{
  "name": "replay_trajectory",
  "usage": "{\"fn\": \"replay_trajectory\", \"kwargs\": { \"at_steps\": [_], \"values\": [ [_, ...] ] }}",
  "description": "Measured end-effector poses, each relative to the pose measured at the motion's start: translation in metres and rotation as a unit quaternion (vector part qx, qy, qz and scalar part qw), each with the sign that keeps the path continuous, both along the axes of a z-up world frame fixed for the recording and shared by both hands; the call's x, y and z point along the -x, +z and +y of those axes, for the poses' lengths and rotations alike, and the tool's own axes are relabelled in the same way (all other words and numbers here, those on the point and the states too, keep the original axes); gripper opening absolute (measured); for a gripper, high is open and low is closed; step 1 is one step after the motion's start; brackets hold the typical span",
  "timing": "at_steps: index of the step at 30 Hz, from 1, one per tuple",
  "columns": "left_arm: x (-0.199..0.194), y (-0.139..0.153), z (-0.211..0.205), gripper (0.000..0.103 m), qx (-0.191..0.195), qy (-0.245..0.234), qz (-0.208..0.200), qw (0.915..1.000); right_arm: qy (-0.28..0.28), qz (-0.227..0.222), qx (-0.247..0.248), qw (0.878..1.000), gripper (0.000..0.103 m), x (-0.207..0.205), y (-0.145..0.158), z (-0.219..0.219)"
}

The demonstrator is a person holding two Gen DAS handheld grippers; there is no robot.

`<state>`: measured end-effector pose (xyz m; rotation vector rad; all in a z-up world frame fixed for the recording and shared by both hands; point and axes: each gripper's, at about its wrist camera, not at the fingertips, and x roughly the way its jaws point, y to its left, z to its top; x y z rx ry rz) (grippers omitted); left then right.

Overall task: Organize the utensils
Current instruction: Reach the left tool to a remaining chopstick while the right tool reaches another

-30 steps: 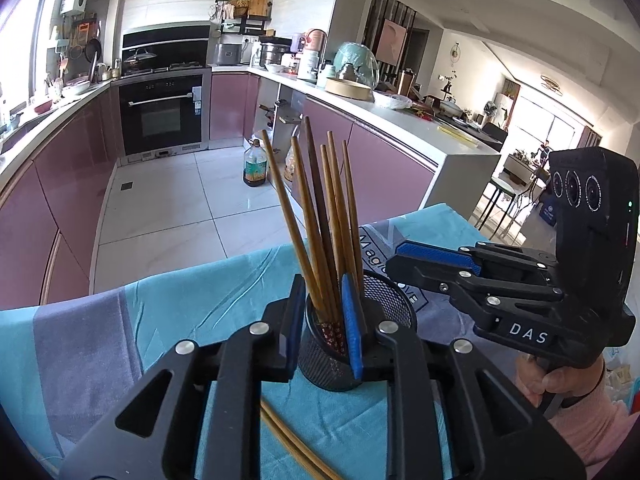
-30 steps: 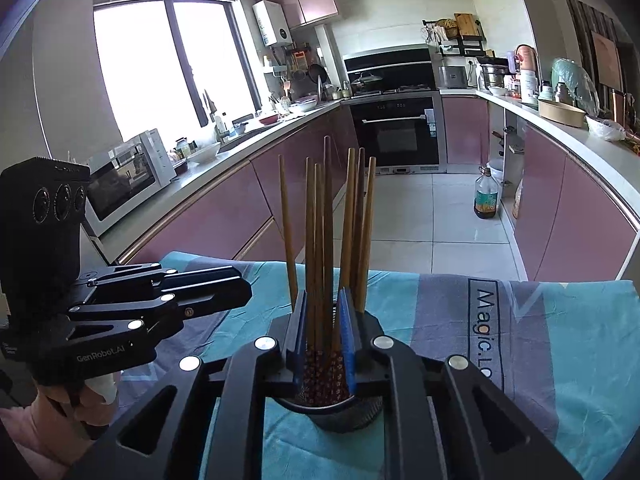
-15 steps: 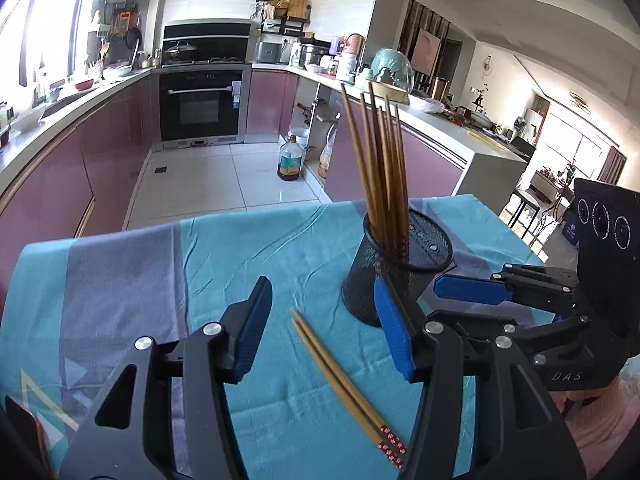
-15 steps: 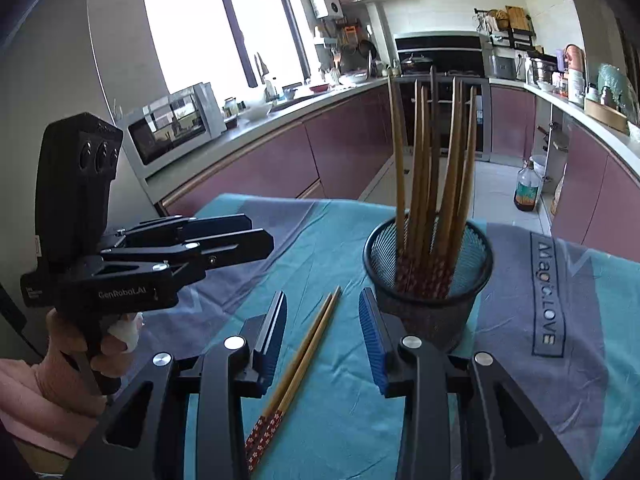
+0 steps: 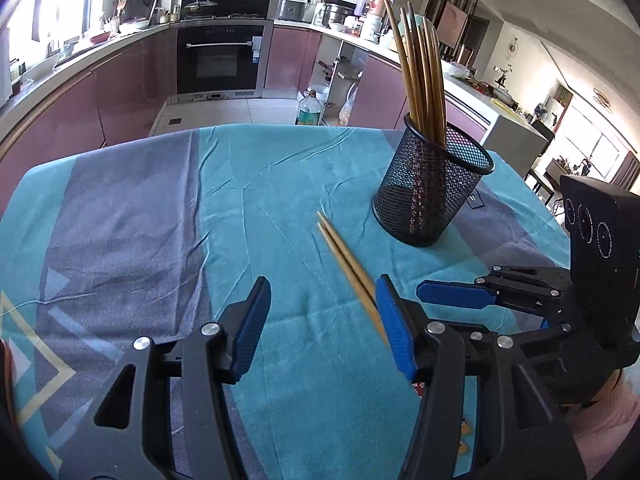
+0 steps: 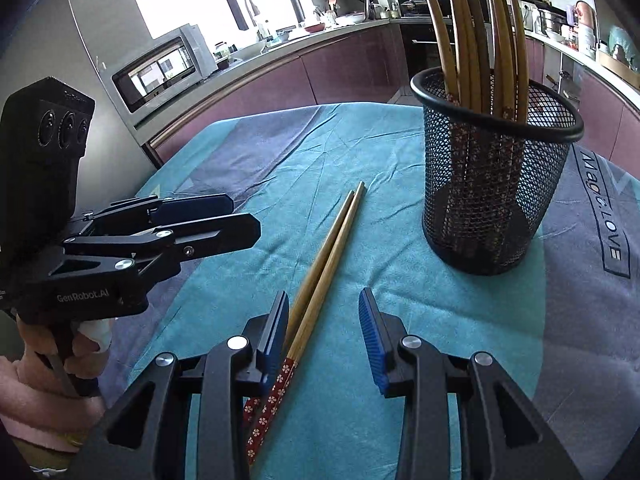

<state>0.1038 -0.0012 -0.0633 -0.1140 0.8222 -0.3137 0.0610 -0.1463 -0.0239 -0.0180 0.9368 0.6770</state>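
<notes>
Kitchen, teal tablecloth (image 5: 280,184), loose chopsticks (image 6: 328,256)

Loose chopstick pair (image 5: 347,259): patterned ends hidden behind left gripper (image 5: 322,322) finger. Upright chopsticks (image 6: 476,32): tips cut off by the top edge.

I see black mesh cup (image 6: 496,184) upright on teal cloth, far right, packed with wooden chopsticks (image 6: 476,32), tips up, red patterned ends down. I see loose pair of chopsticks (image 6: 320,272) flat on cloth, touching side by side, left of cup, near; red flowered ends nearest.
</notes>
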Motion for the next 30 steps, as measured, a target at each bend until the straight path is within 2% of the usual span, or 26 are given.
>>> {"fn": "replay_trajectory", "kwargs": {
  "at_steps": [6, 13, 22, 30],
  "values": [
    [0.004, -0.006, -0.003, 0.054, 0.000, -0.003, 0.005, 1.0000, -0.004, -0.007, 0.024, 1.000, 0.033, 0.005, -0.007, 0.004],
    [0.003, -0.008, -0.011, 0.055, -0.003, -0.008, 0.014, 0.9999, -0.010, -0.014, 0.039, 0.999, 0.027, 0.008, -0.008, 0.005],
    [0.000, -0.016, -0.031, 0.054, -0.019, -0.031, 0.021, 0.9991, -0.040, 0.006, 0.017, 0.999, 0.024, 0.001, -0.009, -0.012],
    [-0.005, -0.028, -0.057, 0.049, -0.053, -0.067, 0.030, 0.9959, -0.037, 0.010, 0.012, 0.999, 0.024, -0.010, -0.008, -0.016]
  ]
}}
